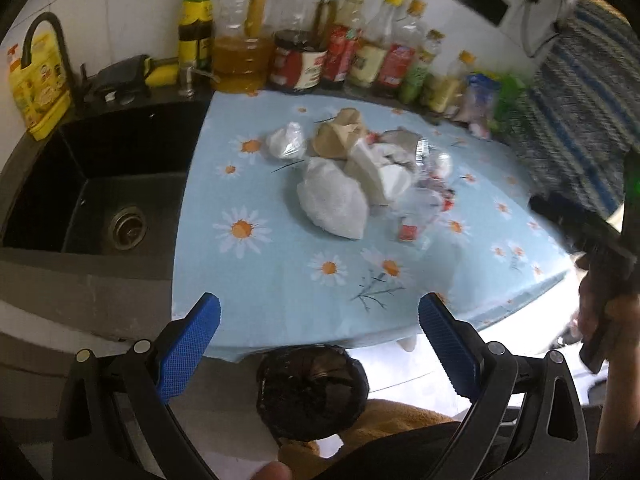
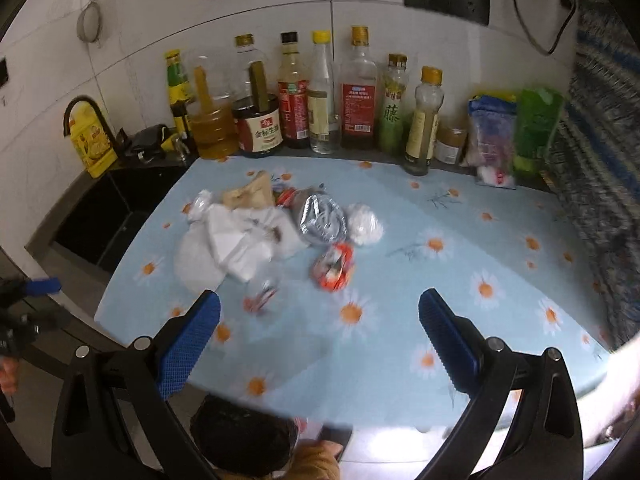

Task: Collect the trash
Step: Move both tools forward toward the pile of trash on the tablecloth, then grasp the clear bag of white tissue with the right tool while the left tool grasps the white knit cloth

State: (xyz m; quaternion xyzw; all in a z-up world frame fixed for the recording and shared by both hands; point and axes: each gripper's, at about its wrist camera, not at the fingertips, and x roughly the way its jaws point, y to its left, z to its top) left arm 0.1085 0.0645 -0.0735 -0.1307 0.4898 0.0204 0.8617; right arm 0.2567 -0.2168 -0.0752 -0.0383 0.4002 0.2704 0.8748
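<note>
A heap of trash lies mid-counter on the blue daisy cloth (image 1: 280, 292): white plastic bags (image 1: 334, 204), brown paper (image 1: 340, 136), crumpled tissue (image 2: 240, 240), a foil tray (image 2: 322, 218) and a red-and-clear wrapper (image 2: 334, 266). My left gripper (image 1: 319, 316) hovers open over the near edge of the counter, short of the heap, nothing between its blue pads. My right gripper (image 2: 319, 316) is open too, above the cloth just in front of the wrapper. Below the counter edge stands a bin lined with a black bag (image 1: 312, 392), also visible in the right wrist view (image 2: 244, 436).
A black sink (image 1: 100, 200) with a tap (image 1: 44, 40) lies left of the cloth. Several sauce and oil bottles (image 2: 312, 96) line the tiled back wall, with packets (image 2: 492, 136) at the right end. A striped towel (image 2: 600, 160) hangs on the right.
</note>
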